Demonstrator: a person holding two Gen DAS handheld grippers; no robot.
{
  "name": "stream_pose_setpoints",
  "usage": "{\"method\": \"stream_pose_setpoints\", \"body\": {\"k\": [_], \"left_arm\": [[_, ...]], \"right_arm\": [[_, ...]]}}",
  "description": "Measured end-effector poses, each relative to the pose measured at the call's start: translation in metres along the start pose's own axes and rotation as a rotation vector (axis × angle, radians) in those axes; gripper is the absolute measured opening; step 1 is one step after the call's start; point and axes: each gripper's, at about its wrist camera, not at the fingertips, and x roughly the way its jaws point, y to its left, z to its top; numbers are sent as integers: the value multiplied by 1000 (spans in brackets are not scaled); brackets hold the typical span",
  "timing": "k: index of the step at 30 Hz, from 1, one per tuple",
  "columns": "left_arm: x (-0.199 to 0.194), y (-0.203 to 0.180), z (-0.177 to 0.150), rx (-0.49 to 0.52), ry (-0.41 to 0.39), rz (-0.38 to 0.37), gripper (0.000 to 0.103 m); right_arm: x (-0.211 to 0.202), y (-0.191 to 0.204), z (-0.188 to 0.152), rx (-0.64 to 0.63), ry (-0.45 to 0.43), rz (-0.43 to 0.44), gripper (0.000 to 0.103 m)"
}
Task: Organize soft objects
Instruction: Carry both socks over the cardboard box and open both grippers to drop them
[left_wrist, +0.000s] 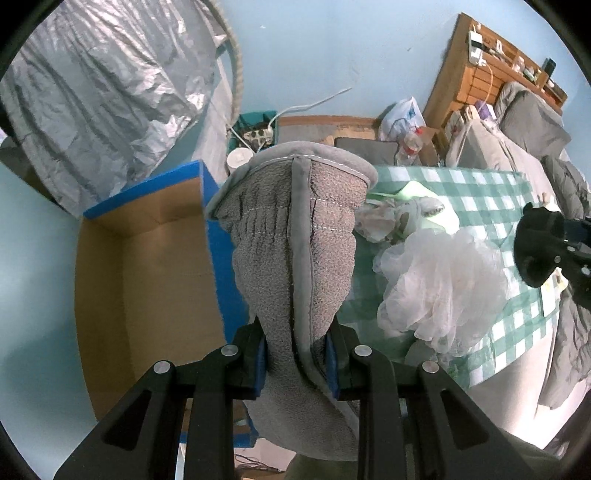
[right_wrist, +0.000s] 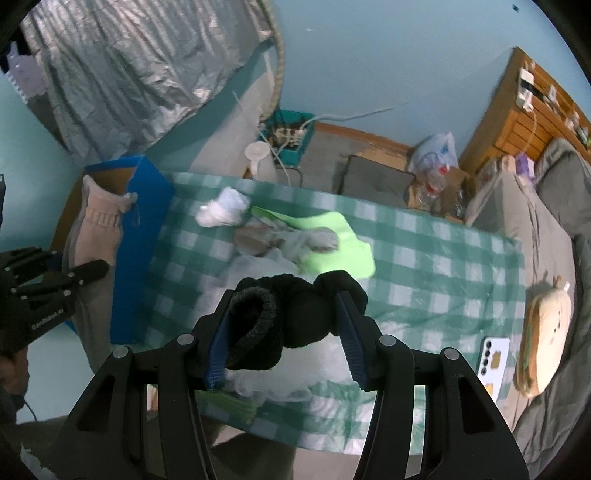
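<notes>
My left gripper (left_wrist: 295, 360) is shut on a grey fleece mitten (left_wrist: 295, 236) and holds it up beside the open blue cardboard box (left_wrist: 147, 258). In the right wrist view the mitten (right_wrist: 98, 221) hangs over the box (right_wrist: 136, 240). My right gripper (right_wrist: 286, 339) is shut on a black knit sock (right_wrist: 291, 314), above the green checked tablecloth (right_wrist: 424, 266). On the cloth lie a white mesh bath pouf (left_wrist: 439, 280), a green cloth (right_wrist: 332, 236), a grey furry item (right_wrist: 295, 240) and a white sock bundle (right_wrist: 225, 212).
A phone (right_wrist: 493, 360) and a cream plush toy (right_wrist: 546, 332) lie at the right end of the table. Silver sheeting (left_wrist: 103, 96) hangs at the back left. A wooden headboard (left_wrist: 480, 74), grey bedding and floor clutter with a power strip lie behind.
</notes>
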Motion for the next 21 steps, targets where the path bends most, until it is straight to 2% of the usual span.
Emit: {"method": "stream_pose_setpoints", "body": {"k": [7,21], "left_arm": [[-19,17,-3,-17,-38,32,25],[-42,66,-8,-139,-72,59,25]], "right_arm": [[0,33,19,-64,-11,32,53],[0,96,50,-176,-42,99,53]]}}
